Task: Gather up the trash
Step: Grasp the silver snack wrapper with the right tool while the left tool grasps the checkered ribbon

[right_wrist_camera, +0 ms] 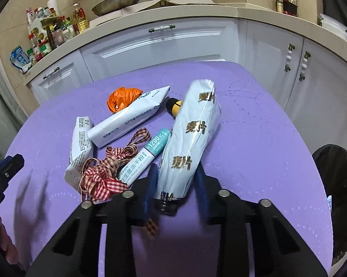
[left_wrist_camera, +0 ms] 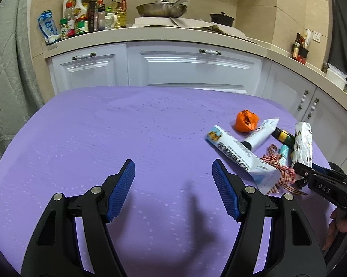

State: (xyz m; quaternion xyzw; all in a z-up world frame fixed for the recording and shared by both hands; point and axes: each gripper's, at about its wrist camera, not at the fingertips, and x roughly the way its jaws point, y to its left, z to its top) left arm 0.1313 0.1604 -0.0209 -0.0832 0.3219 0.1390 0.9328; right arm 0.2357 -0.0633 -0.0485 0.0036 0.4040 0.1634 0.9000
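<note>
Oat packet point(right_wrist_camera: 192, 138) sits in right tongs point(right_wrist_camera: 175, 184), crowded by ribbon point(right_wrist_camera: 109, 168).

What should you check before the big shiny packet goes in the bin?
1. Right gripper shut on the silver packet: ok, the jaws press both sides of its lower end.
2. Packet lifted off the pile: cannot tell.
3. Checked ribbon free of the gripper: not ok, a strip of it hangs by the left jaw.
4. Black bin in reach: ok, it stands at the table's right edge.
5. Left gripper out of the way: ok, it is open over bare purple cloth.
</note>
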